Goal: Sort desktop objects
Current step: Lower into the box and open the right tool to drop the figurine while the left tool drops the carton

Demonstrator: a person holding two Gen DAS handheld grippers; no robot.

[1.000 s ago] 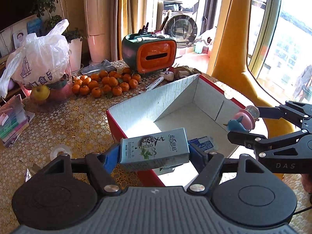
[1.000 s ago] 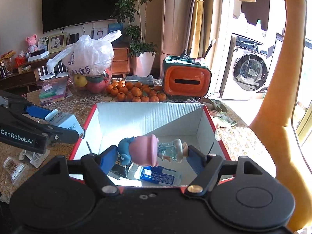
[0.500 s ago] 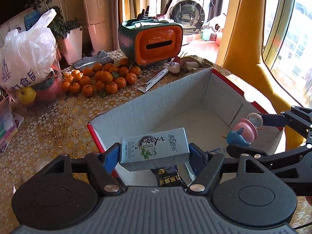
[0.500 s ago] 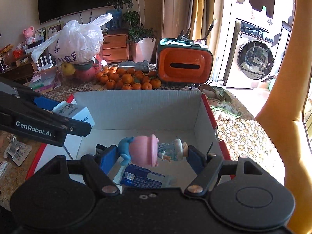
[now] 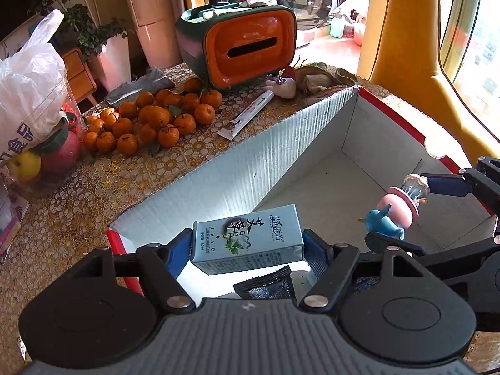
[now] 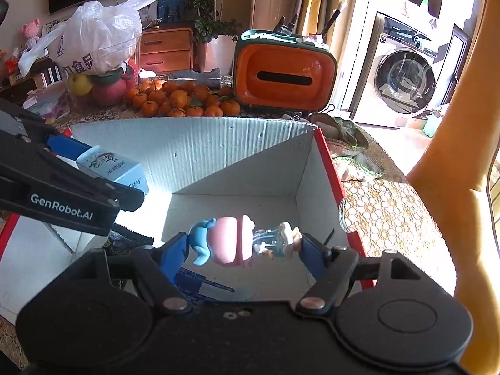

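Both tongs hang over the open cardboard box, each closed on its load. The left gripper, at the lower middle of its own view, clamps a pale green carton end to end between its blue pads, the carton lying level with its printed face up. The right gripper, at the lower middle of the right wrist view, pinches a small toy figure lying sideways, blue head against one pad, clear base against the other.

The step in hand looks like the drop into the box. To do it well, each load should go down close to the floor of the box before the jaws part, so nothing bounces out or tips. The toy is rounded and would likely roll; it is better set in the bare patch at the centre right of the right wrist view. The two tongs sit near each other, so one should release first and draw clear.

The near floor of the box is mostly hidden behind the gripper bodies. A dark sachet and a blue packet peek out below the loads, their labels unreadable. Whether more lies beneath them I cannot tell. The box's near wall is cut off in both views.
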